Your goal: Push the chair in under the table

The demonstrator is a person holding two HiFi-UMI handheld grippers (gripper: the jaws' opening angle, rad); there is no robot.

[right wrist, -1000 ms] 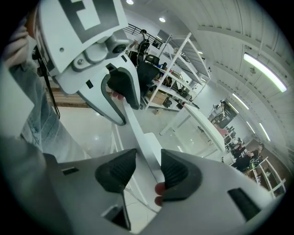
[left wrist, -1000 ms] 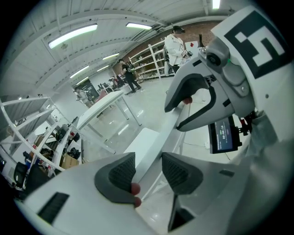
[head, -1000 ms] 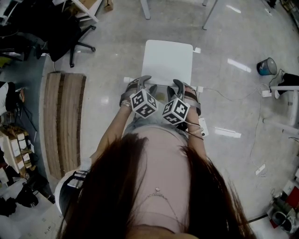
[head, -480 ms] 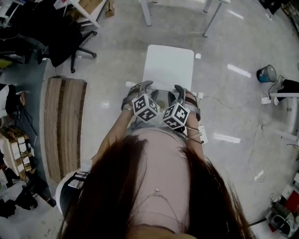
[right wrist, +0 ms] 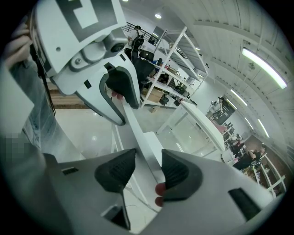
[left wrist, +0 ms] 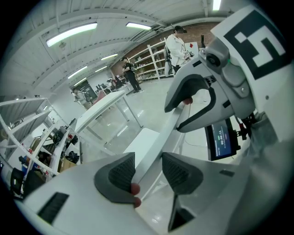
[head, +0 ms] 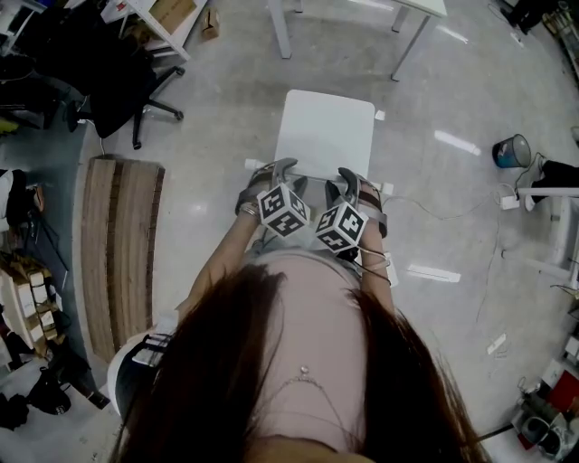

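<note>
First, head view. Shows the chair [head: 326,136] on the grey floor straight ahead, its white seat just short of the table [head: 423,5] legs and not under the top. Places the left gripper [head: 282,172] and right gripper [head: 342,179] side by side on the backrest, marker cubes toward the camera. Puts a black office chair [head: 122,63] and wood boards [head: 118,244] off to the left and a bucket [head: 513,149] to the right.

Next, left gripper view. Looks along the backrest rail of the chair [left wrist: 158,140], caught between the two pads and touching both: jaws of the left gripper [left wrist: 148,158] closed on it. Catches the right gripper [left wrist: 186,105] farther along the same rail, clamped likewise. Shows the table [left wrist: 101,108] beyond the seat, apart from it.

Last, right gripper view. Gives the mirror picture: rail of the chair [right wrist: 138,133] gripped between the pads of the right gripper [right wrist: 148,156], left gripper [right wrist: 120,103] on it ahead, table [right wrist: 202,121] past the seat.
</note>
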